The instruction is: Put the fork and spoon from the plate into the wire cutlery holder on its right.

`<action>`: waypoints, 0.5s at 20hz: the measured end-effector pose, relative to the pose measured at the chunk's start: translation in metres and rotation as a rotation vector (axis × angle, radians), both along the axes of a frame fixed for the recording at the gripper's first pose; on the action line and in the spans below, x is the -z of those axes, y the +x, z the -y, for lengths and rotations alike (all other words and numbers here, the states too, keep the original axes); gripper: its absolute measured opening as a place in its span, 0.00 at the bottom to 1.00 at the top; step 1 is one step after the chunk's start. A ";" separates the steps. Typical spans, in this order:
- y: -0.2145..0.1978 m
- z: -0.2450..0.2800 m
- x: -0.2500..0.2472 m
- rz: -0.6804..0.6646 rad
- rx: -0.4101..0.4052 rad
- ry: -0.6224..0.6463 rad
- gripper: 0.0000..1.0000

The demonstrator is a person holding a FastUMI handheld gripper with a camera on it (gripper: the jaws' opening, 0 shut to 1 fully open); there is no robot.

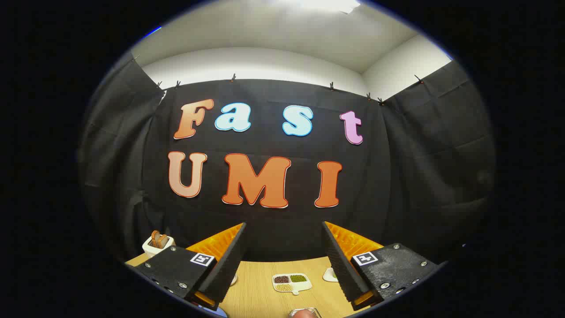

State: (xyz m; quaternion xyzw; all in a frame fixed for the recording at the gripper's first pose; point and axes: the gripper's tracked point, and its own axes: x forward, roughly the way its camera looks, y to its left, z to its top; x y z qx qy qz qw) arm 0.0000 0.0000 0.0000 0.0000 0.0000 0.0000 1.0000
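A pale, blue-white curved edge, possibly the plate (217, 312), lies low on the worktop (260, 291) just beneath the base of the left finger; most of it is hidden. The tool (283, 224) is raised, fingers spread wide, gripping nothing.

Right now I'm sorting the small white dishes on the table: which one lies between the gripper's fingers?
The divided dish with three fillings, dark, green and pale. It lies between the open gripper fingers; the white toaster sits beyond one finger.
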 end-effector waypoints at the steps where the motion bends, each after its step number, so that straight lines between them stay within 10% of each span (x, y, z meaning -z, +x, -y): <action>1: 0.000 0.000 0.000 -0.001 0.000 -0.001 0.98; 10: -0.002 -0.003 -0.009 0.009 0.002 0.003 0.98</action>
